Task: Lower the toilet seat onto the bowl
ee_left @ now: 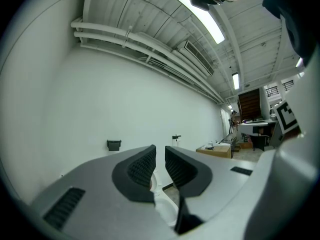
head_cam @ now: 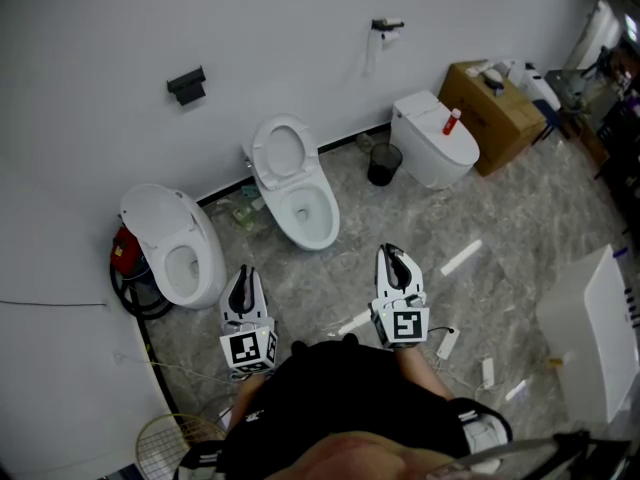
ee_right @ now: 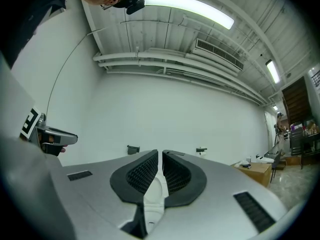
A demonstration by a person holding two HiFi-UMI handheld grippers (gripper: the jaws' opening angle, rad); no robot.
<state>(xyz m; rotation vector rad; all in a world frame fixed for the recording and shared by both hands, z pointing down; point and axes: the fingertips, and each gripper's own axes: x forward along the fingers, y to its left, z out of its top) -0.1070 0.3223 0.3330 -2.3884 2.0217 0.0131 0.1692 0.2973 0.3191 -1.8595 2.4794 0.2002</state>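
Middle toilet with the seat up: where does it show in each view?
Head view: middle toilet at picture centre, seat raised.
Left gripper view: low centre, a white sliver between the fingers.
Right gripper view: low centre, again between the fingers.
Shared landmark: black wall bracket, up and left of it in every view.

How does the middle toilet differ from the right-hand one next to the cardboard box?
The middle toilet has its seat raised against the wall, leaving the bowl open; the right toilet is closed. The right toilet carries a small red-topped bottle on its lid; the middle toilet has nothing on it. Both are white and stand against the wall.
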